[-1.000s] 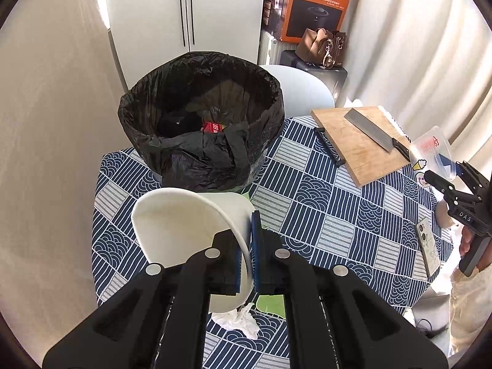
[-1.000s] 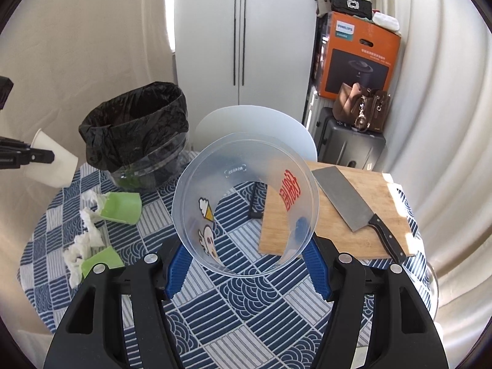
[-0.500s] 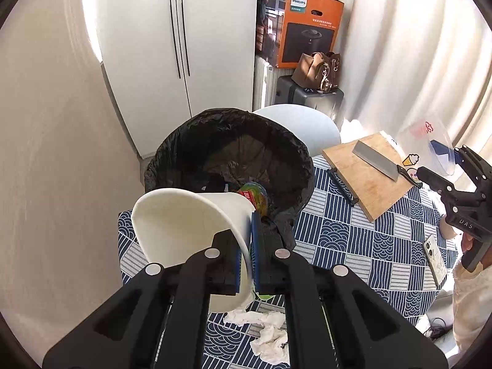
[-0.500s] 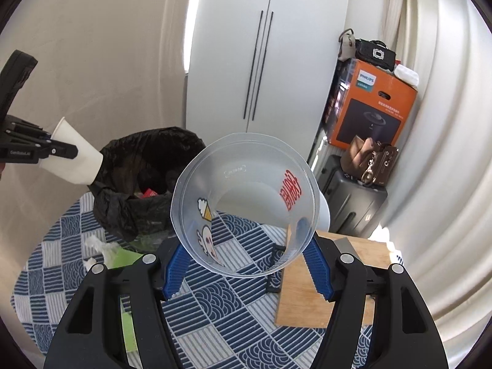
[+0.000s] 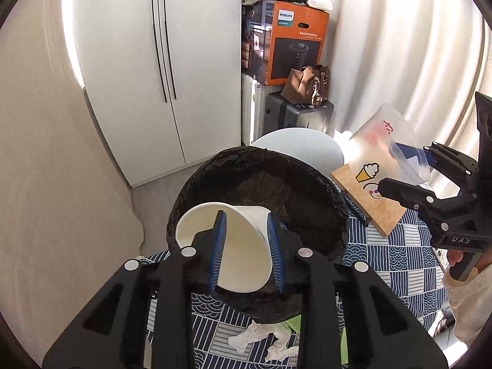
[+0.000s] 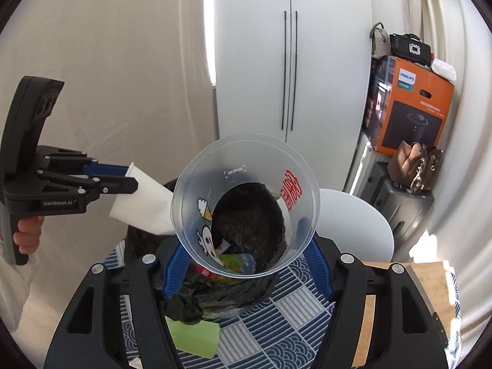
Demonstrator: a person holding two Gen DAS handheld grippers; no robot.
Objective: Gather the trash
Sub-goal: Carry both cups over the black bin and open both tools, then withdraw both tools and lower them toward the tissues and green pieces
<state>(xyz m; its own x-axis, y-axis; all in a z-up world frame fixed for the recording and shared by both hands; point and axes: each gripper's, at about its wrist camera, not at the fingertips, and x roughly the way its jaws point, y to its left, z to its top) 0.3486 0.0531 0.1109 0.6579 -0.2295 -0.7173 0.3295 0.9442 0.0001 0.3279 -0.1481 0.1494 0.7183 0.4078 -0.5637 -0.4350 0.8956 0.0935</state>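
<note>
The bin (image 5: 258,233) stands on the surface (image 5: 396,255), with the cutting board (image 5: 369,196) at its 2 o'clock. At the bin's 6 o'clock, crumpled tissues (image 5: 264,338) lie on the surface. The paper cup (image 5: 233,246) hangs above the bin's 7 o'clock rim; the plastic cup (image 6: 246,203) hangs above its 3 o'clock side.

A home dining corner: white wardrobe (image 5: 160,70), curtains (image 5: 399,61), handbag (image 5: 309,84) on a suitcase (image 5: 295,117), cutting board (image 5: 366,196) on the cloth-covered bench (image 5: 399,252).
</note>
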